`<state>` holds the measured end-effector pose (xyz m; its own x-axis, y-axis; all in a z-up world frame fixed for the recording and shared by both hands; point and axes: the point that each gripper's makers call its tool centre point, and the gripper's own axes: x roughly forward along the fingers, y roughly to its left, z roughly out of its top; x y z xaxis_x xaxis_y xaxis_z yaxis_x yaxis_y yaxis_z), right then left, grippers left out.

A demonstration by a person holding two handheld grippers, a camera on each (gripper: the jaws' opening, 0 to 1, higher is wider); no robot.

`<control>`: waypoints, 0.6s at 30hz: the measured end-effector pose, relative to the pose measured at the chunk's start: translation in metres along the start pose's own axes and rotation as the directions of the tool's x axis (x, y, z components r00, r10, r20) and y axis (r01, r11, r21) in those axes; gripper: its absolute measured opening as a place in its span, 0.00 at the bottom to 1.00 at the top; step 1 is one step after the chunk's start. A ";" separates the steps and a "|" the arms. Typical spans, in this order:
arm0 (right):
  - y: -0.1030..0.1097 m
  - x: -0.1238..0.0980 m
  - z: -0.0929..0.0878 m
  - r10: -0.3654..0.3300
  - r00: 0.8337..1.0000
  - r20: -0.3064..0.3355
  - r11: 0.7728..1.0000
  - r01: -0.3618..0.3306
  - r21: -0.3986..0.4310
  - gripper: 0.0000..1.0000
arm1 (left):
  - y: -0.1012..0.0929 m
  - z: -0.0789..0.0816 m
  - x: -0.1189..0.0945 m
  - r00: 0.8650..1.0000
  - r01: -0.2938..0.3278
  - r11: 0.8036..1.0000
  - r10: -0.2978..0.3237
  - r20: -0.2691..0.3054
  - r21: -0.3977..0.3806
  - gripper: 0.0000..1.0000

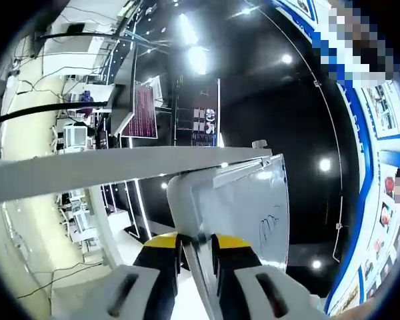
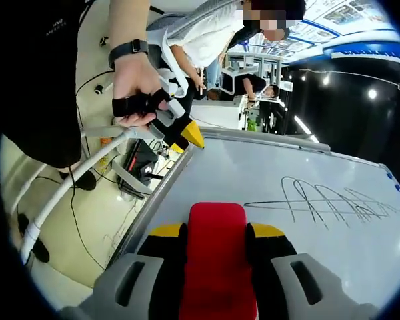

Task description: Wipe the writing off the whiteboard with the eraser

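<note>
Red eraser is pinched in the right tool, just above the whiteboard, near the black scribbles. Left tool clamps the whiteboard's edge at its corner.

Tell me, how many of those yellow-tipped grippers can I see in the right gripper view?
2. One gripper rises from the bottom of the view, clamped on the red eraser. The other gripper, in a person's hand, pinches the whiteboard at its upper-left edge.
</note>
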<state>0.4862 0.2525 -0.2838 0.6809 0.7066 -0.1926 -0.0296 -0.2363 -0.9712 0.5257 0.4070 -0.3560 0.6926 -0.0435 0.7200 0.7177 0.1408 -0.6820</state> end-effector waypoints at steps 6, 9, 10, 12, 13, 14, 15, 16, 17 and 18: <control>-0.004 0.009 0.004 0.004 1.000 0.017 1.000 -0.004 0.009 0.38 | -0.001 0.000 0.000 1.000 -0.002 1.000 0.002 0.003 0.004 0.21; -0.009 0.015 0.011 0.007 1.000 0.027 1.000 -0.008 0.014 0.39 | -0.003 -0.001 -0.001 1.000 -0.004 1.000 0.004 0.006 -0.002 0.21; -0.011 0.017 0.012 0.008 1.000 0.028 1.000 -0.009 0.022 0.39 | -0.002 -0.001 -0.001 1.000 -0.004 1.000 0.004 0.006 -0.007 0.21; -0.015 0.020 0.014 0.004 1.000 0.030 0.999 -0.005 0.033 0.39 | -0.003 -0.001 -0.001 1.000 -0.003 1.000 0.003 0.003 -0.012 0.21; -0.016 0.020 0.015 0.005 1.000 0.030 1.000 -0.006 0.031 0.39 | -0.004 -0.002 -0.002 1.000 -0.003 1.000 0.003 0.003 -0.010 0.21; -0.017 0.020 0.015 0.008 0.999 0.032 0.999 -0.009 0.031 0.39 | -0.005 -0.002 -0.002 1.000 -0.006 1.000 0.006 0.005 -0.005 0.21; -0.017 0.020 0.015 0.014 0.999 0.033 0.999 -0.015 0.030 0.39 | -0.004 -0.002 -0.002 1.000 -0.008 1.000 0.008 0.009 -0.004 0.21; -0.018 0.019 0.014 0.021 0.999 0.037 0.999 -0.022 0.030 0.38 | -0.003 -0.002 -0.002 1.000 -0.008 1.000 0.008 0.011 -0.007 0.21; -0.019 0.018 0.014 0.025 0.999 0.043 0.999 -0.027 0.038 0.38 | -0.003 -0.002 -0.001 1.000 -0.008 1.000 0.008 0.008 -0.008 0.21; -0.020 0.018 0.014 0.030 0.999 0.045 0.999 -0.032 0.033 0.38 | -0.003 -0.002 -0.001 1.000 -0.007 1.000 0.007 0.003 -0.006 0.21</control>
<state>0.4889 0.2794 -0.2695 0.6463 0.7281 -0.2282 -0.0752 -0.2368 -0.9687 0.5229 0.4046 -0.3553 0.6973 -0.0394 0.7156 0.7133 0.1351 -0.6877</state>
